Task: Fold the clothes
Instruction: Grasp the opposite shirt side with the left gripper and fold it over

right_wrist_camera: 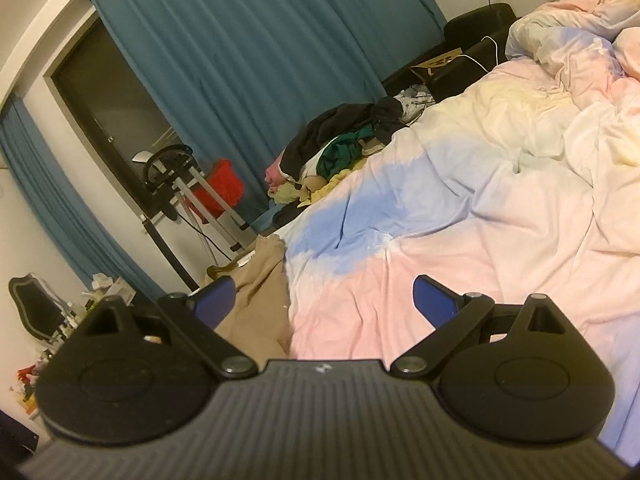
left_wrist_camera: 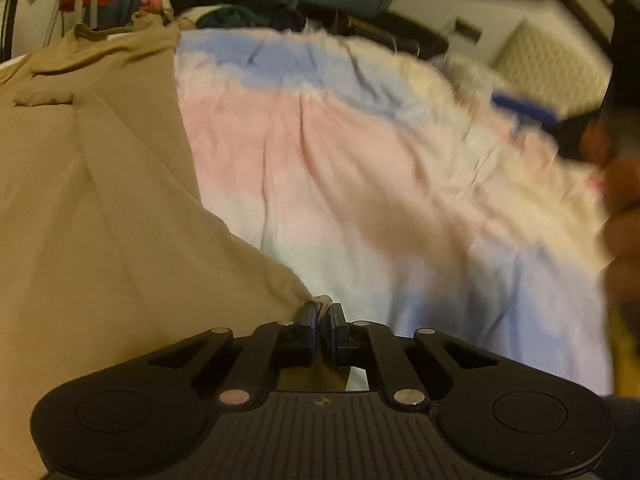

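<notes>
the left gripper (left_wrist_camera: 322, 312) is closed tight, and a corner of the tan, soft knit garment (left_wrist_camera: 92, 208) is pinched between its jaws. the rest of the garment is spread over the near left part of the bed, on the pastel pink, blue and white duvet (left_wrist_camera: 360, 184). the right gripper (right_wrist_camera: 324, 300) is held wide open above the duvet with nothing between its blue-padded fingers (right_wrist_camera: 434, 300); the tan garment (right_wrist_camera: 256, 304) is seen just to its left.

only a small bit of cloth appears to be caught, so the corner could slip out if it is pulled hard or quickly. with one corner lifted alone, the fabric could bunch or be folded crooked. the duvet is soft and rumpled, so it could be snagged along with the garment, and a fold laid on it may not lie flat. the left wrist view is blurred on its right side, so little can be judged there.

a heap of mixed dark, green and yellow clothes (right_wrist_camera: 340, 148) lies at the far edge of the bed. behind it teal curtains (right_wrist_camera: 248, 52) are hung beside a dark window (right_wrist_camera: 108, 108), and a metal-legged stand with a red item (right_wrist_camera: 218, 188) is placed below.
</notes>
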`<state>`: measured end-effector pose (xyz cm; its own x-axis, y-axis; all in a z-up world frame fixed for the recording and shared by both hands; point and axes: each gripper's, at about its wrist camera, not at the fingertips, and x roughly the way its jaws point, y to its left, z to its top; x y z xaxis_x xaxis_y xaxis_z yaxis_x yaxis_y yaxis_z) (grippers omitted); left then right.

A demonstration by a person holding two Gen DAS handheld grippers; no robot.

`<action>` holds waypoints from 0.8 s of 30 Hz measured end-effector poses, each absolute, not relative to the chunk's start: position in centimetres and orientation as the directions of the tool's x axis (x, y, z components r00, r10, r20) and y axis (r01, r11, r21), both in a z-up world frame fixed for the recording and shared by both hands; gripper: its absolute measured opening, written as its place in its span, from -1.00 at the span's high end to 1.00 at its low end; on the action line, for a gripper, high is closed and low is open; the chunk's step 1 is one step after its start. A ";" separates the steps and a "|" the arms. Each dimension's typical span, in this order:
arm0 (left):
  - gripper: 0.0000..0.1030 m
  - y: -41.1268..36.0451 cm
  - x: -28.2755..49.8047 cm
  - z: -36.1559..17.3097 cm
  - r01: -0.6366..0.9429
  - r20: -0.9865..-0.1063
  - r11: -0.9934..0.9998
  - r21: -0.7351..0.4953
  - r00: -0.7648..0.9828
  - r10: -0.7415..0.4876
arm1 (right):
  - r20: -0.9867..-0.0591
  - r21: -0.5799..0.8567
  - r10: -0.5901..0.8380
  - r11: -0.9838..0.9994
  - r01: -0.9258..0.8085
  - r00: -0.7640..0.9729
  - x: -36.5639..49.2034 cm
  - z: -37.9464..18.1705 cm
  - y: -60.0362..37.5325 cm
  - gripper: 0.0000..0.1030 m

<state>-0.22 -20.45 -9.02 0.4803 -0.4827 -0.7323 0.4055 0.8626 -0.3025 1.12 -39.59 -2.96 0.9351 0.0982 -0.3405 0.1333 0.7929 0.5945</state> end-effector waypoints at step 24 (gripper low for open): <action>-0.06 -0.3 0.8 -9.5 -0.004 -0.745 0.820 -0.573 0.419 -0.519 | -0.440 0.449 0.262 0.892 -0.042 0.859 2.0 -3.3 -29.5 -0.88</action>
